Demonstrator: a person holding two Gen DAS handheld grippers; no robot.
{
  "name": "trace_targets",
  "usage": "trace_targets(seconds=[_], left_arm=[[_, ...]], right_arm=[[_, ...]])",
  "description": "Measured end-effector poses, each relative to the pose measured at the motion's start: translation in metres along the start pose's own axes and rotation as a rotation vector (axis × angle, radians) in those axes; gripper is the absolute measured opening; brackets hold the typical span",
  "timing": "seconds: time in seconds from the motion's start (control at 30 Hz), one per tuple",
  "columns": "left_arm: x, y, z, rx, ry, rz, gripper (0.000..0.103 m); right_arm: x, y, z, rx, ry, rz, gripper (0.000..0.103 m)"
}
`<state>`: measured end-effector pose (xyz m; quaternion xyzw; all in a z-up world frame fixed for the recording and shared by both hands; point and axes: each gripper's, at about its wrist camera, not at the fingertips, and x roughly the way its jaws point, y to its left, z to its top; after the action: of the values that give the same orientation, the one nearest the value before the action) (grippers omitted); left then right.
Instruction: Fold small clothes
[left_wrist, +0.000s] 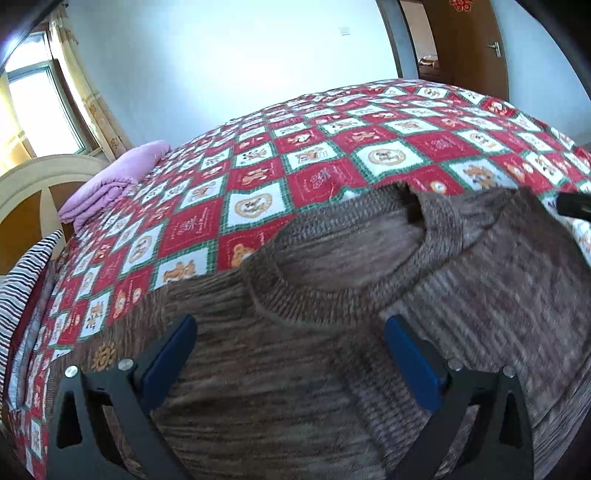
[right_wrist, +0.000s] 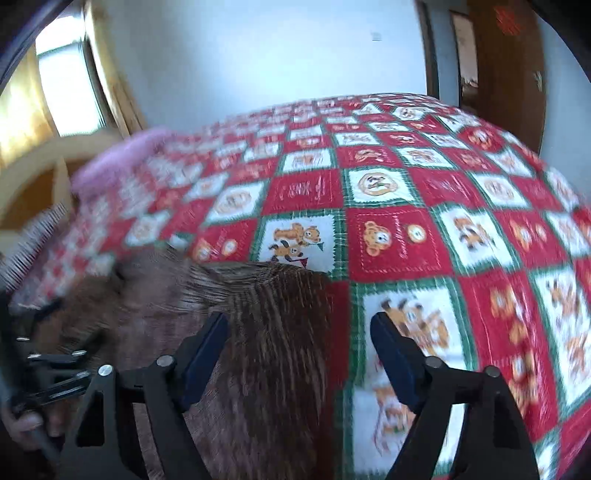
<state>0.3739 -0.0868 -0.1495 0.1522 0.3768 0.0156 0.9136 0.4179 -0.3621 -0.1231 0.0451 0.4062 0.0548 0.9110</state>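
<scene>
One brown knit sweater (left_wrist: 369, 332), lying on a bed under a red, white and green patchwork quilt (left_wrist: 332, 155) printed with bears. The round ribbed collar (left_wrist: 314, 295) faces the left wrist camera, open towards the far side of the bed.

Two grippers. Left gripper (left_wrist: 291, 347): both blue pads apart, one on each side of the collar, the sweater's body spread below and between them. The pads do not press on the knit; jaws stand wide, holding nothing.

Right gripper (right_wrist: 299, 354): jaws also apart, nothing clamped. The right edge of the sweater (right_wrist: 266, 350) lies between the fingers, nearer the left finger; the right finger stands over bare quilt (right_wrist: 461, 206). This view is smeared by motion, so the knit's detail is hard to read. The left gripper's black frame (right_wrist: 48, 373) shows at the lower left edge of this view, with a hand (right_wrist: 22, 424) on it. The tip of the right gripper (left_wrist: 572, 205) shows at the right edge of the left view, just beyond the sweater's shoulder.

One folded pink blanket (left_wrist: 110, 181) at the far left corner of the bed, well apart from the sweater. One striped cloth (left_wrist: 26, 284) at the left edge. One window (left_wrist: 40, 103) with curtains, one wooden door (left_wrist: 476, 44).
</scene>
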Motion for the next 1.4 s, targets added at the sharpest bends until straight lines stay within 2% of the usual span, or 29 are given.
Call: trace_targets(seconds=[0.03, 0.07, 0.1, 0.17, 0.23, 0.33, 0.47, 0.57, 0.67, 0.73, 0.77, 0.87, 0.9, 0.97, 1.0, 1.07, 1.13, 1.2, 1.23, 1.33, 1.4], left_arm=[[0.002, -0.001, -0.001, 0.006, 0.004, 0.002, 0.103], [0.004, -0.003, -0.002, 0.011, 0.013, 0.003, 0.103], [0.006, -0.003, -0.001, 0.014, 0.016, 0.001, 0.103], [0.005, -0.004, 0.000, 0.014, 0.010, 0.003, 0.103], [0.003, -0.003, 0.001, 0.011, -0.006, 0.000, 0.103], [0.009, -0.009, -0.001, 0.028, 0.004, 0.020, 0.103], [0.016, -0.011, -0.002, 0.032, 0.016, 0.040, 0.103], [0.015, -0.011, -0.003, 0.034, 0.012, 0.044, 0.103], [0.016, -0.009, -0.005, 0.024, 0.015, 0.036, 0.103], [0.018, -0.009, -0.004, 0.018, 0.021, 0.029, 0.103], [0.018, -0.009, -0.005, 0.017, 0.022, 0.028, 0.103], [0.018, -0.007, -0.006, 0.009, 0.020, 0.025, 0.103], [0.018, -0.006, -0.006, 0.001, 0.022, 0.022, 0.103], [0.017, 0.002, -0.009, -0.029, 0.026, 0.020, 0.103], [0.015, 0.007, -0.011, -0.044, 0.036, 0.024, 0.103], [0.009, 0.019, -0.017, -0.073, 0.047, 0.008, 0.103], [-0.002, 0.032, -0.025, -0.095, 0.033, -0.008, 0.103], [-0.008, 0.044, -0.038, -0.083, 0.033, 0.015, 0.103], [-0.010, 0.050, -0.045, -0.072, 0.041, 0.040, 0.103], [-0.023, 0.081, -0.067, -0.113, 0.042, 0.044, 0.103], [-0.032, 0.099, -0.075, -0.144, 0.035, 0.048, 0.103]], right_arm=[[0.018, 0.005, 0.003, -0.026, 0.060, 0.002, 0.046], [0.030, 0.007, 0.004, -0.041, 0.110, -0.012, 0.010], [0.039, 0.008, 0.004, -0.062, 0.125, -0.060, 0.005], [0.033, 0.005, 0.007, -0.059, 0.100, -0.056, 0.003], [0.022, -0.007, 0.009, -0.004, 0.064, -0.068, 0.003], [0.030, -0.024, 0.004, 0.027, 0.089, -0.109, 0.003], [0.027, -0.028, -0.001, 0.063, 0.049, -0.085, 0.006], [0.014, -0.029, -0.002, 0.086, 0.067, -0.073, 0.040], [-0.031, -0.025, -0.013, 0.105, -0.026, 0.033, 0.039], [-0.050, -0.013, -0.026, 0.055, -0.017, 0.112, 0.039], [-0.056, -0.004, -0.038, 0.008, 0.016, 0.137, 0.039], [-0.053, 0.012, -0.077, -0.101, 0.139, 0.129, 0.037], [-0.053, 0.014, -0.088, -0.138, 0.139, 0.101, 0.037], [-0.067, 0.020, -0.099, -0.213, 0.080, 0.039, 0.037], [-0.075, 0.020, -0.100, -0.195, 0.068, 0.037, 0.037], [-0.093, 0.015, -0.102, -0.107, 0.045, 0.114, 0.037], [-0.099, 0.020, -0.109, -0.125, 0.033, 0.090, 0.037], [-0.087, 0.029, -0.123, -0.189, 0.124, 0.059, 0.037], [-0.083, 0.028, -0.130, -0.188, 0.132, 0.041, 0.037], [-0.094, 0.031, -0.127, -0.185, 0.104, 0.038, 0.037], [-0.101, 0.039, -0.117, -0.181, 0.061, 0.065, 0.037]])
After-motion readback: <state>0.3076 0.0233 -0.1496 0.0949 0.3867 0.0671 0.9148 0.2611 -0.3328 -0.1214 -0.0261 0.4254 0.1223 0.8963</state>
